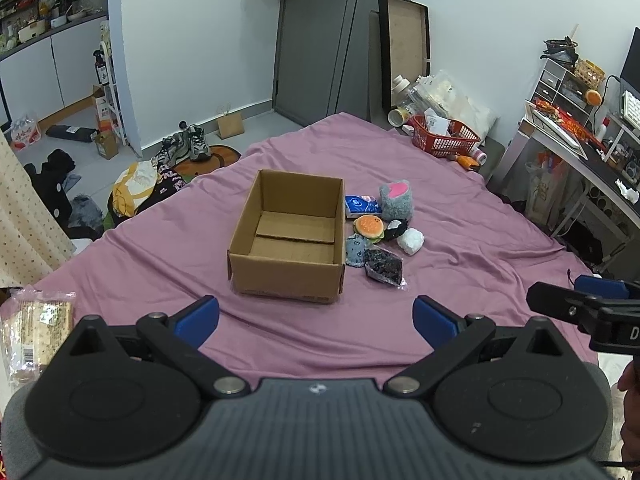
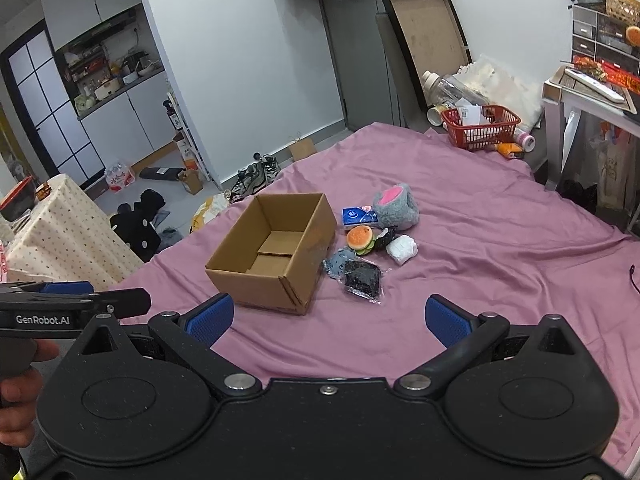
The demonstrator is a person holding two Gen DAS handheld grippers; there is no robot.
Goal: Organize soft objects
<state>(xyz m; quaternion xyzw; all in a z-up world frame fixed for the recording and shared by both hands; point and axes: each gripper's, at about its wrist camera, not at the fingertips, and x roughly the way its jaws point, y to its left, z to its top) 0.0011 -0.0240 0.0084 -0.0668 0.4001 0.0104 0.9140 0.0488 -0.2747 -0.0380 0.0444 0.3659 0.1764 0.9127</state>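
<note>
An open cardboard box (image 1: 288,236) (image 2: 272,252) sits empty on the pink sheet. To its right lies a pile of soft things: a grey and pink plush (image 1: 396,200) (image 2: 394,206), a blue tissue pack (image 1: 362,205) (image 2: 358,216), a burger toy (image 1: 370,226) (image 2: 360,237), a white ball (image 1: 412,241) (image 2: 401,249), a blue-grey plush (image 1: 356,250) (image 2: 338,262) and a dark packet (image 1: 384,266) (image 2: 362,276). My left gripper (image 1: 316,322) and right gripper (image 2: 328,320) both stand open, short of the box, holding nothing.
A red basket (image 1: 444,136) (image 2: 482,126) stands at the bed's far corner beside bottles. A desk with shelves (image 1: 580,120) is at the right. Shoes and clothes (image 1: 180,152) lie on the floor left. A wrapped packet (image 1: 32,332) lies near left.
</note>
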